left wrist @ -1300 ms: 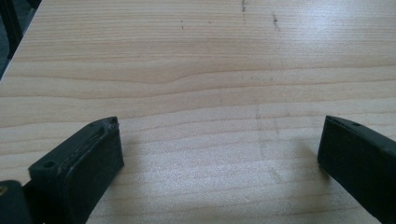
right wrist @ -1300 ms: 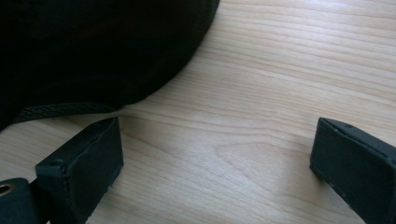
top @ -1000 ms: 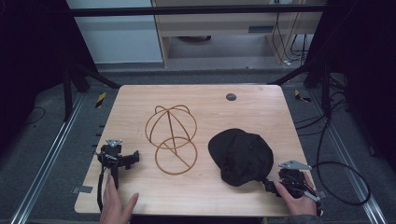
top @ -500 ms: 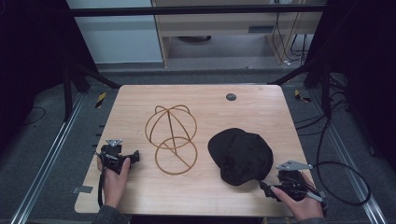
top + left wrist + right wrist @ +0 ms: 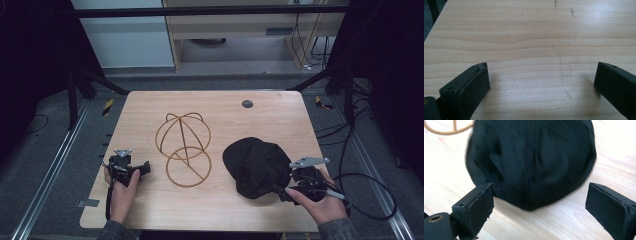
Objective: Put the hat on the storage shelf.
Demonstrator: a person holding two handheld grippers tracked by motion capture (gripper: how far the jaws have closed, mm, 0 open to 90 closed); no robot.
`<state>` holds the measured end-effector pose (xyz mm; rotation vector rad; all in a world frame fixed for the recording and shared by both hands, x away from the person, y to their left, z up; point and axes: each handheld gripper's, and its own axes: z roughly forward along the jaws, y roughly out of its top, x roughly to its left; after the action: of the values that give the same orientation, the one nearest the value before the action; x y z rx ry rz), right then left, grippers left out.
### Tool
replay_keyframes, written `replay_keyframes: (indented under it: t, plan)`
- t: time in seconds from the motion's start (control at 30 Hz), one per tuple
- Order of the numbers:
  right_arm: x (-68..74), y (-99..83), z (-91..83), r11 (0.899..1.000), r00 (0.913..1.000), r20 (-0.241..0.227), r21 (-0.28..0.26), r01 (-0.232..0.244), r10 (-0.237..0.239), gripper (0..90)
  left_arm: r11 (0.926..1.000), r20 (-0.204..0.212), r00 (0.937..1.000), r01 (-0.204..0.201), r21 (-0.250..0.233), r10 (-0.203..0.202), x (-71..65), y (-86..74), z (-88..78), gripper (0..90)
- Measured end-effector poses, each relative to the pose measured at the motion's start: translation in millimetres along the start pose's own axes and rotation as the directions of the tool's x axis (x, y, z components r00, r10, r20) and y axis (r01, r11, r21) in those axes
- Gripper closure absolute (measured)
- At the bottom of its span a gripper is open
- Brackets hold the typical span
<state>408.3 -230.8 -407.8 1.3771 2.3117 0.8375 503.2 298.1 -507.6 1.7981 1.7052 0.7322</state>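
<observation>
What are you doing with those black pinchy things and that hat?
A person sits at a wooden table holding a gripper in each hand. The right gripper has its jaws wide open, aimed at the near edge of a black cap, not touching it. The left gripper is open too, over bare wood. A wire hat stand waits in the middle of the table.
</observation>
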Motion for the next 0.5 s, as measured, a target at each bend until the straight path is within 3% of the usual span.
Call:
replay_keyframes:
  t: [0.17, 0.5]
  plan:
    - [8.0, 22.2, 6.5, 0.999, 0.9994, -0.005, 0.000, 0.033, -0.033, 7.0, 1.0000, -0.001, 1.0000, -0.001, 0.001, 0.001, -1.6, 0.1, 0.0, 0.0]
    - [3.4, 44.3, 30.2, 0.999, 0.9999, 0.005, 0.030, 0.013, -0.013, 6.6, 1.0000, 0.003, 1.0000, -0.005, 0.000, 0.005, -3.1, 0.0, 0.0, 0.0]
